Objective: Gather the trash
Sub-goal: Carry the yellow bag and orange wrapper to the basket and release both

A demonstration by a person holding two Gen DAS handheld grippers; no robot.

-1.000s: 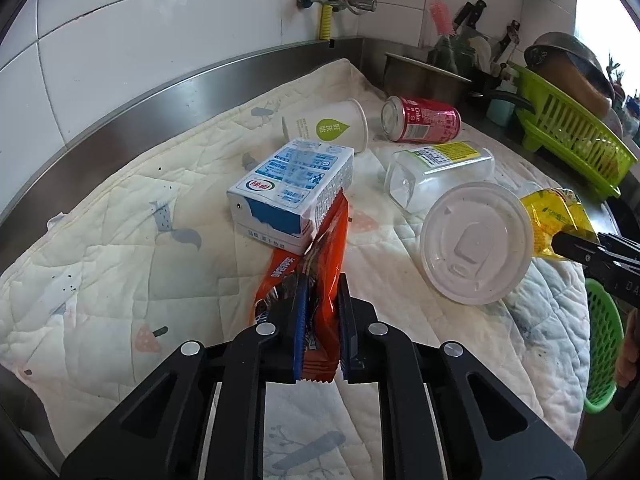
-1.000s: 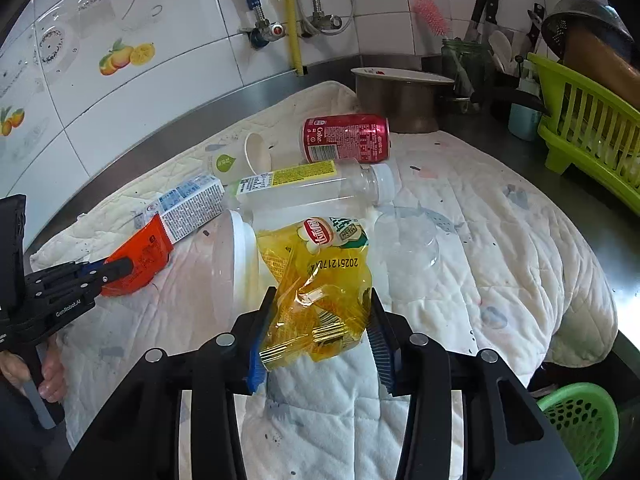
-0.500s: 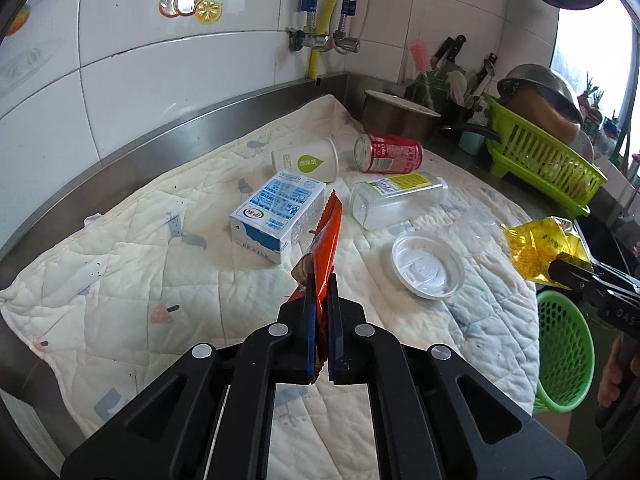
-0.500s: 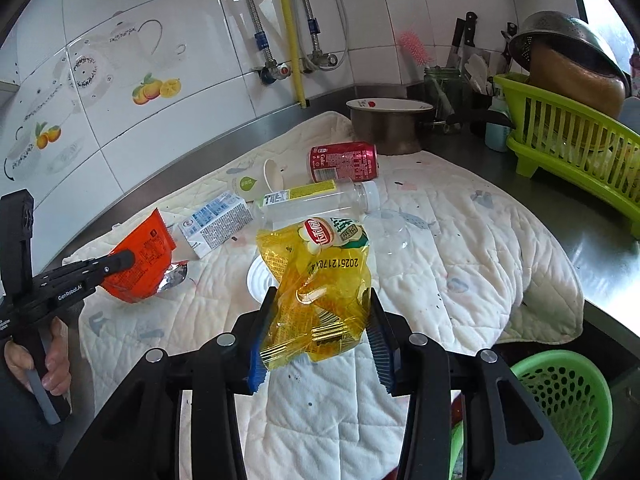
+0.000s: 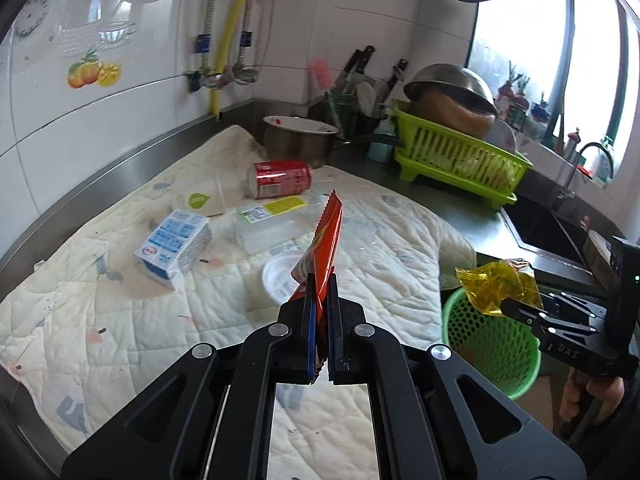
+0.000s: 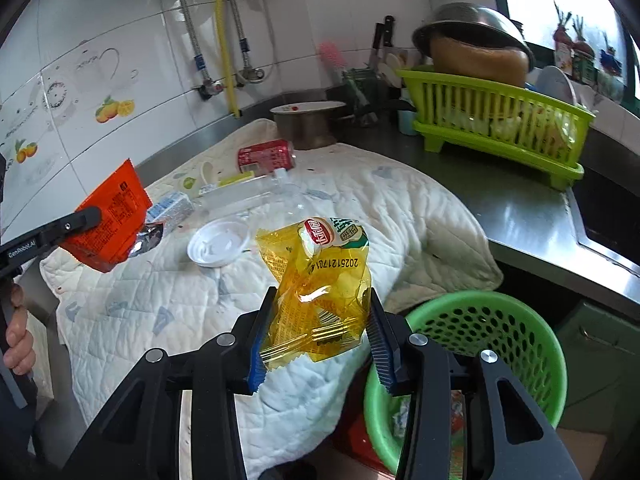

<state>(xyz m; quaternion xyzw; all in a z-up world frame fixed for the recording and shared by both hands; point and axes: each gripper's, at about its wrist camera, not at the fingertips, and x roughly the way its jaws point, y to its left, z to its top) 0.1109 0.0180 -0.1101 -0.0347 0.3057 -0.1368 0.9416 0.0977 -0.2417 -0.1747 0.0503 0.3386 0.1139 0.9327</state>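
Observation:
My left gripper is shut on an orange snack wrapper and holds it up above the quilted cloth; it also shows in the right wrist view. My right gripper is shut on a yellow wrapper, held just left of and above the green trash basket. The basket sits below the counter edge. On the cloth lie a milk carton, a red can, a clear bottle, a paper cup and a white lid.
A metal pot stands at the back of the counter. A green dish rack with a metal bowl sits at the right, beside a sink. Tiled wall and pipes are behind.
Both grippers have lifted and pulled back from the cloth with their wrappers. The right gripper has moved right, toward the green basket.

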